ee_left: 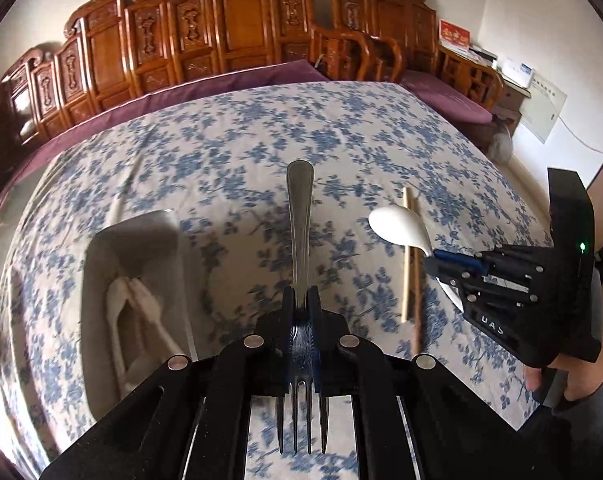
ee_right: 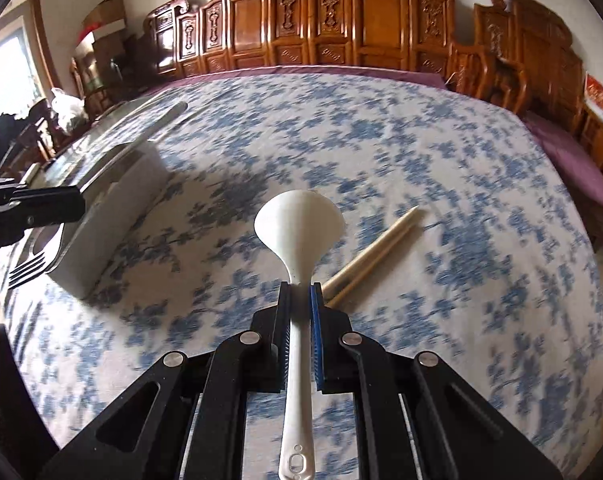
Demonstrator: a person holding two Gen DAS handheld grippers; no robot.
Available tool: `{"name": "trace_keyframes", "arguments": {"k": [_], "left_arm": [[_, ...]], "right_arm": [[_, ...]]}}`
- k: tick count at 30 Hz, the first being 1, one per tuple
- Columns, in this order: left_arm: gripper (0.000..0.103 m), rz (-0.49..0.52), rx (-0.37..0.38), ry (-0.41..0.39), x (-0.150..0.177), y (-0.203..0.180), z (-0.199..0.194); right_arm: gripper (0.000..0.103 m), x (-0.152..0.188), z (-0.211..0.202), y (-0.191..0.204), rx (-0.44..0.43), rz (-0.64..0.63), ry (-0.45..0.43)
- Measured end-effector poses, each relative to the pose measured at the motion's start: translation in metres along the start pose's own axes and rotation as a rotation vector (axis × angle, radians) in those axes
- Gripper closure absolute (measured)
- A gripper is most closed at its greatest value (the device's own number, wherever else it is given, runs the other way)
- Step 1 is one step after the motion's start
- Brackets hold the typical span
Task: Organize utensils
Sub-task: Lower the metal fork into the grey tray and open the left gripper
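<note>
Wide open stretch of floral tablecloth (ee_right: 381,152) across the middle and far side, nothing standing on it. Low obstacle to the right: a pair of chopsticks (ee_right: 371,254) lying flat, just beyond the right gripper (ee_right: 300,292). On the left sits the white tray (ee_left: 135,240), walls raised, already holding white utensils (ee_left: 119,312) inside. Between tray and chopsticks runs a clear lane. The left gripper (ee_left: 301,296) hangs just beside the tray; the right is well apart. Carved wooden chairs (ee_left: 237,28) wall off the far edge.
</note>
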State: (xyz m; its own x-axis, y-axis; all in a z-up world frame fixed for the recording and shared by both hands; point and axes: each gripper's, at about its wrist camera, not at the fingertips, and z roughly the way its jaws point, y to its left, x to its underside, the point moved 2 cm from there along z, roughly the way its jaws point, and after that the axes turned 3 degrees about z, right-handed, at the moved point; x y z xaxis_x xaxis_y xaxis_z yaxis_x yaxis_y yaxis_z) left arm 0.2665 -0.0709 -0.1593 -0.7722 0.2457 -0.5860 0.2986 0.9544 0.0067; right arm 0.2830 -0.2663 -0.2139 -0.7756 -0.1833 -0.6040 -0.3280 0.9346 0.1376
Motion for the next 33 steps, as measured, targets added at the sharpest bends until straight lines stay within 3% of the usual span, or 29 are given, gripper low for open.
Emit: {"name": "trace_keyframes", "arguments": {"k": [15,33], "left_arm": [[0.097,-0.097,-0.056,0.027,0.024,0.074,-0.014],[0.097,-0.183,-0.034,0.122,0.036,0.136,0.033]], "right_arm": [[0.092,-0.004,-0.019,0.072,-0.062,-0.046,-0.004],[0.092,-0.042,-0.028,0.126,-0.04,-0.155,0.033]]}}
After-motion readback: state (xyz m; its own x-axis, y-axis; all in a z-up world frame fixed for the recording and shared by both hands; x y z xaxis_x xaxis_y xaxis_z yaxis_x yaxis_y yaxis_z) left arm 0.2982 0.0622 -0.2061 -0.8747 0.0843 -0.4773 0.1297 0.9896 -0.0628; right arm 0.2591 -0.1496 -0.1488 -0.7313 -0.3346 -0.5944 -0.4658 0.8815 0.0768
